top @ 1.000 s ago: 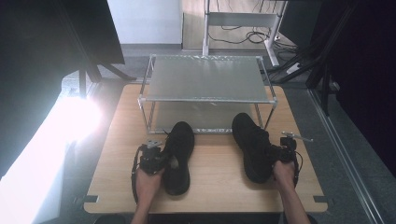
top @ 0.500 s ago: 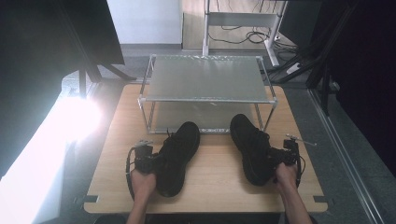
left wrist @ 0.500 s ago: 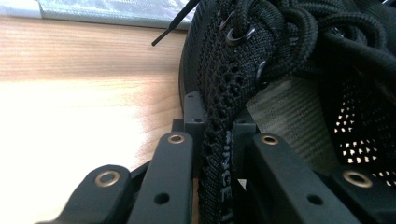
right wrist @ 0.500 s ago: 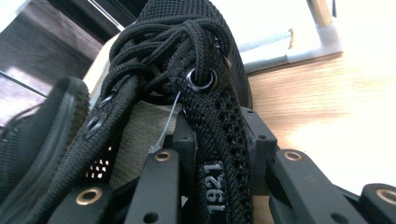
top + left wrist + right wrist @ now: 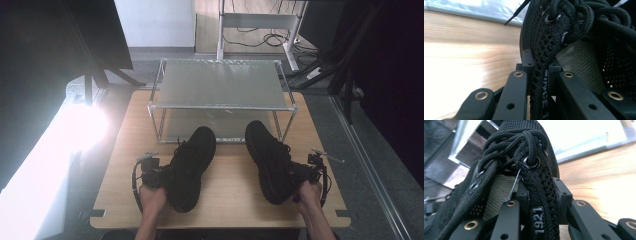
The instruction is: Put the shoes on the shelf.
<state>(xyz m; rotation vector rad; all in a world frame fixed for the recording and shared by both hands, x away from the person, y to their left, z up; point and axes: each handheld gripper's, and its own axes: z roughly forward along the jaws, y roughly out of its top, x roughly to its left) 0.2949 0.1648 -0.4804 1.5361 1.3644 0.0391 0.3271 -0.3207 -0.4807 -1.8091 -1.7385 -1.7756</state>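
Observation:
Two black lace-up shoes lie on the wooden table (image 5: 225,200) in front of a wire rack. The left shoe (image 5: 192,162) points its toe away and slightly right. My left gripper (image 5: 152,175) is shut on its collar edge; in the left gripper view the jaws (image 5: 540,67) pinch the knit side of that shoe (image 5: 574,30). The right shoe (image 5: 267,160) points toward the rack. My right gripper (image 5: 305,172) is shut on its outer side. Up close, that gripper (image 5: 540,192) clamps the strip of the shoe (image 5: 524,145) marked 1921.
A metal rack (image 5: 220,85) with a frosted top shelf and a lower shelf stands at the table's far half, just beyond the shoe toes. Bare wood lies between the shoes and along the near edge. Bright glare falls off the table's left side.
The left shoe's toe has swung to the right and my left gripper has shifted slightly left and nearer. The right shoe and gripper have drawn slightly toward the near edge.

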